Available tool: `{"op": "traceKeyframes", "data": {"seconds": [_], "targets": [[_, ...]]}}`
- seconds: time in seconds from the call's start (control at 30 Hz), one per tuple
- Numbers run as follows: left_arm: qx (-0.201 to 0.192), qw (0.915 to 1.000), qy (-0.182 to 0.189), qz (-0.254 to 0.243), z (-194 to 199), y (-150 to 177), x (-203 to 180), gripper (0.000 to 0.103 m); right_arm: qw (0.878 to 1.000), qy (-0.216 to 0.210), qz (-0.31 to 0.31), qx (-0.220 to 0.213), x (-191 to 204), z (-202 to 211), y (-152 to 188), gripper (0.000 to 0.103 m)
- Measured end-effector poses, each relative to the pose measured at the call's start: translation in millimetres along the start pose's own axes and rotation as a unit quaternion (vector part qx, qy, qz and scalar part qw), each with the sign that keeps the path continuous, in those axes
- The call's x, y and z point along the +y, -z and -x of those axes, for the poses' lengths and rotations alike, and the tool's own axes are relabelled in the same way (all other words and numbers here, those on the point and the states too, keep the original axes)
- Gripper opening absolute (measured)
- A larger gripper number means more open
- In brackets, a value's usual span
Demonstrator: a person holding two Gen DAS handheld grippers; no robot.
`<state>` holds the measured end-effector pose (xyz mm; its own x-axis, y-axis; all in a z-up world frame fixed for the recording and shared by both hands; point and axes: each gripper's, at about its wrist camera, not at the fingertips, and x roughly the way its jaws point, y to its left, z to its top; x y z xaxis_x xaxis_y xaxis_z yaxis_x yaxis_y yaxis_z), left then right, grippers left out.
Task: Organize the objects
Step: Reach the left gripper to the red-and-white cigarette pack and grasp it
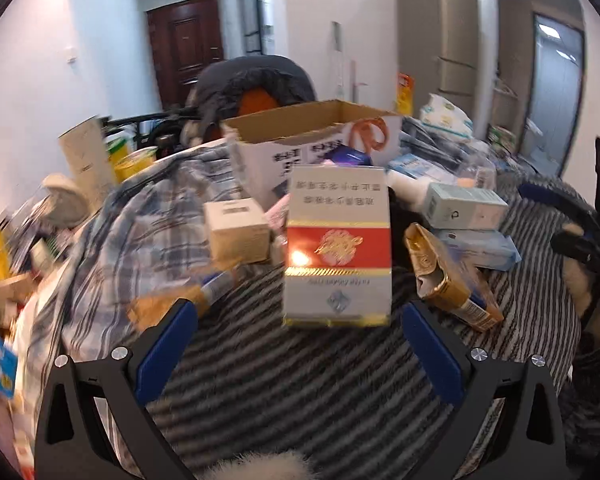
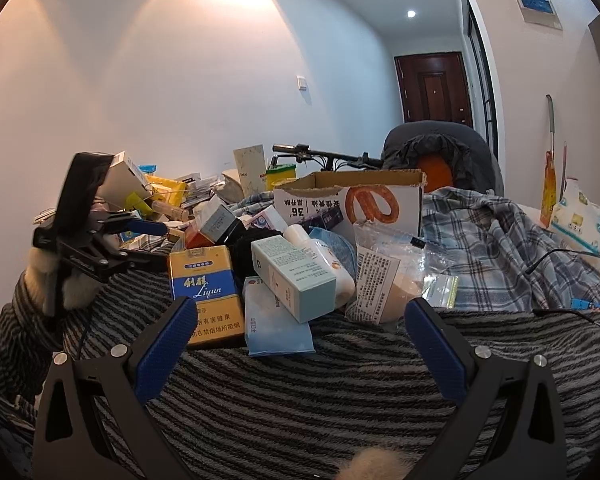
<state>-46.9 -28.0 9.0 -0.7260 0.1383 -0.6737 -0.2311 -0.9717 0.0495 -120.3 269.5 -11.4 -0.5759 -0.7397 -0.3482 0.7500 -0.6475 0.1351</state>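
Carton [image 1: 320,128] at centre, contents hidden; red-white pack [image 1: 338,246] in front. Left claw [image 1: 298,320] and right claw [image 2: 298,316] both spread, empty.

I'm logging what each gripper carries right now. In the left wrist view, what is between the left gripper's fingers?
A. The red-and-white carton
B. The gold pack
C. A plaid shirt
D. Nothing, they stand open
D: the left gripper is spread wide, with the red-and-white carton beyond its fingertips, ungripped.
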Motion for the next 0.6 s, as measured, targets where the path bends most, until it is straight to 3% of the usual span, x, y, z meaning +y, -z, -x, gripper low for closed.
{"op": "traceKeyframes", "data": {"seconds": [0.17,0.23,0.33,0.4,0.6], "targets": [[0.034,0.9983,0.038,0.029,-23.8,-5.4,5.6,0.103,1.0,0.001,-0.002,-0.002,-0.2,0.0,0.3,0.103],[0.03,0.9976,0.045,0.042,-27.6,-6.9,6.7,0.103,1.0,0.002,0.002,-0.003,0.4,0.2,0.2,0.103],[0.016,0.9977,0.039,0.054,-27.2,-5.7,4.7,0.101,1.0,-0.001,-0.001,-0.001,-0.4,0.3,0.7,0.103],[0.008,0.9984,0.027,0.05,-25.2,-3.3,2.9,0.091,1.0,-0.001,0.001,-0.004,0.4,0.9,0.8,0.103],[0.003,0.9987,0.027,0.043,-20.6,-0.1,1.0,0.091,1.0,0.0,0.002,-0.005,1.0,1.2,1.0,0.103]]}}
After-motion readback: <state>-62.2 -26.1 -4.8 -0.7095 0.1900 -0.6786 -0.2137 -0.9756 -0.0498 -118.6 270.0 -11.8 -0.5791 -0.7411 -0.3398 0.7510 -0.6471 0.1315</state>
